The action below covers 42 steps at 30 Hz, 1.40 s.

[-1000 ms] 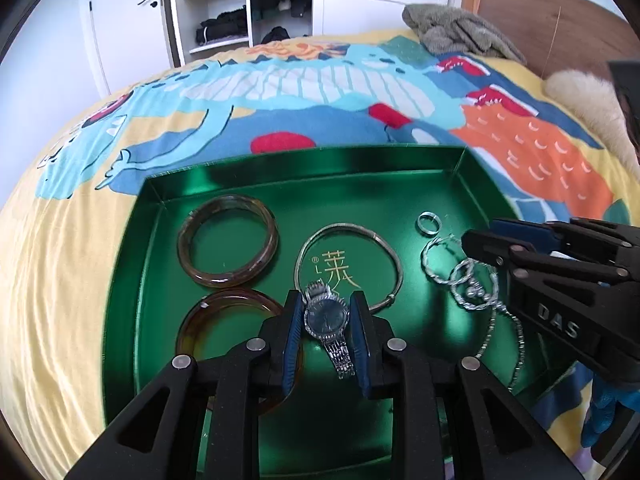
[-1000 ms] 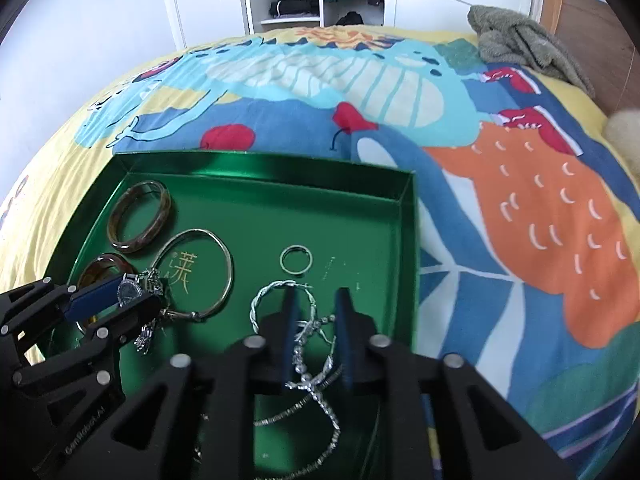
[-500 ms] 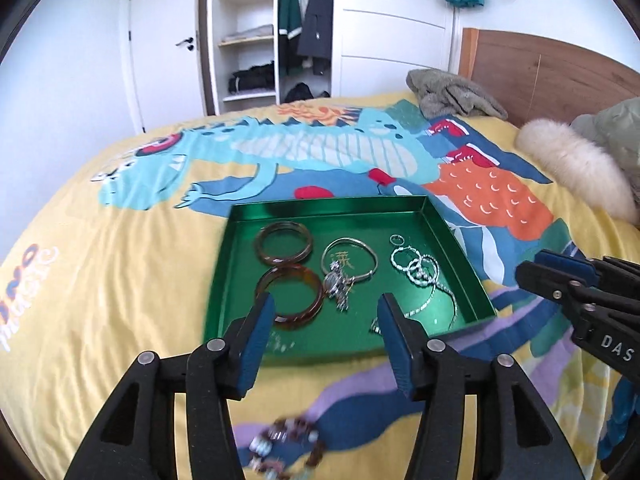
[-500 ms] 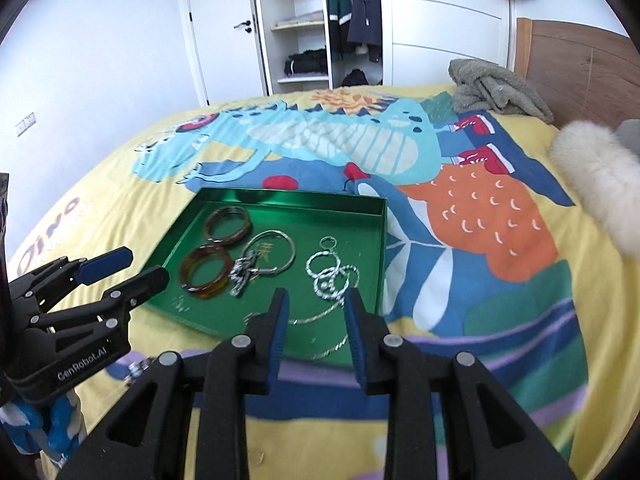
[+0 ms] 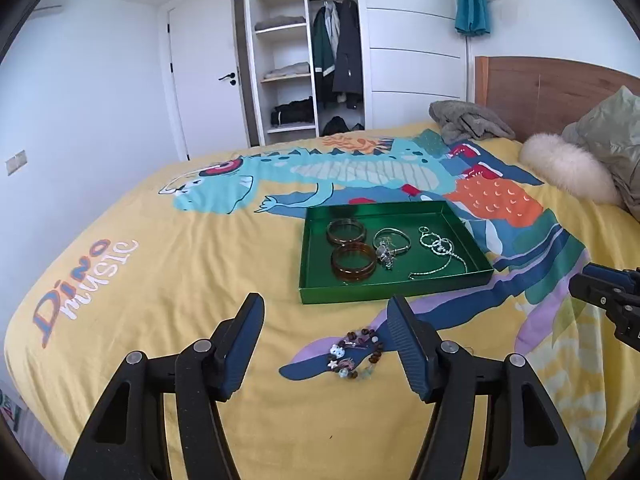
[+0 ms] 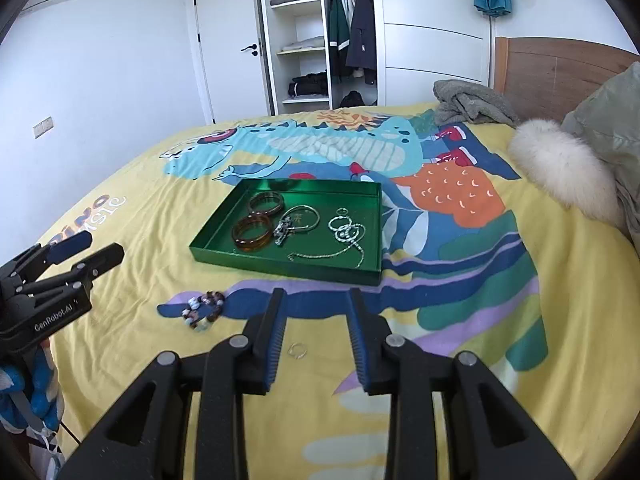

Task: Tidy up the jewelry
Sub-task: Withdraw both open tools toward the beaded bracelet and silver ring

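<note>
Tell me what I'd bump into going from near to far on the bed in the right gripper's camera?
Right gripper → small ring → beaded bracelet → green tray with the jewelry inside → gray blanket by the headboard.

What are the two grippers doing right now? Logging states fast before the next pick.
Left gripper: open, holding nothing, above the beaded bracelet.
Right gripper: open, holding nothing, small ring on the bedspread between its fingers.
</note>
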Available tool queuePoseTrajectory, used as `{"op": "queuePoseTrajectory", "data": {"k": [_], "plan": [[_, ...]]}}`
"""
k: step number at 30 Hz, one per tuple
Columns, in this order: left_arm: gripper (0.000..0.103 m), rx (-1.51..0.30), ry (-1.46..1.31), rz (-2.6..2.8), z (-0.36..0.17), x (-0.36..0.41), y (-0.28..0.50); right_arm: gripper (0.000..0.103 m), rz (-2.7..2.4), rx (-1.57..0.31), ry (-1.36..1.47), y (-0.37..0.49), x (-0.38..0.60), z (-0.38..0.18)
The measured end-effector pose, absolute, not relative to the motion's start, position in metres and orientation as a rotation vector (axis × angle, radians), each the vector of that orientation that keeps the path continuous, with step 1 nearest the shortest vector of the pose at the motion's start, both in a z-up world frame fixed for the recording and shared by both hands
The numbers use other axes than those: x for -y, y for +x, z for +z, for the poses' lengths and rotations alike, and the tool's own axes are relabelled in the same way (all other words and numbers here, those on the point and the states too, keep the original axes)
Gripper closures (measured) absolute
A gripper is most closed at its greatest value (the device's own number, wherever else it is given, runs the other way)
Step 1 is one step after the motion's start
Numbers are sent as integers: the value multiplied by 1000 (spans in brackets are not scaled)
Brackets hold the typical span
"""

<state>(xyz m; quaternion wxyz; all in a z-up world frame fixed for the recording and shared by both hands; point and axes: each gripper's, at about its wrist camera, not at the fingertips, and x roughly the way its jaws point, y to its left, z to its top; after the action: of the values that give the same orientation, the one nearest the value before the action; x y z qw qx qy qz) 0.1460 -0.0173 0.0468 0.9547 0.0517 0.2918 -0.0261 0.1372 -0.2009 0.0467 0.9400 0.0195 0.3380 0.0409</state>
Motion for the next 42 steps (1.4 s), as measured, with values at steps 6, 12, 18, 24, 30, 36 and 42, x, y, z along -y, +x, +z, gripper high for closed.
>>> {"op": "queuePoseTrajectory", "data": {"k": [6,12,18,24,30,36,42], "plan": [[39,-562,115,-49,55,7,108,71,103,-668,42,102,186,53],[37,-550,116,-35,58,2,87,69,110,-651,38,77,175,57],[27,-521,137,-14,62,4,69,67,103,-635,35,59,173,59],[24,-504,142,-6,66,4,58,64,102,-611,37,45,171,62],[21,-490,148,7,69,3,46,61,102,-588,40,37,170,66],[19,-490,144,15,71,1,37,57,96,-573,41,30,169,69],[19,-489,134,15,72,-4,30,56,88,-568,38,26,168,69]]}}
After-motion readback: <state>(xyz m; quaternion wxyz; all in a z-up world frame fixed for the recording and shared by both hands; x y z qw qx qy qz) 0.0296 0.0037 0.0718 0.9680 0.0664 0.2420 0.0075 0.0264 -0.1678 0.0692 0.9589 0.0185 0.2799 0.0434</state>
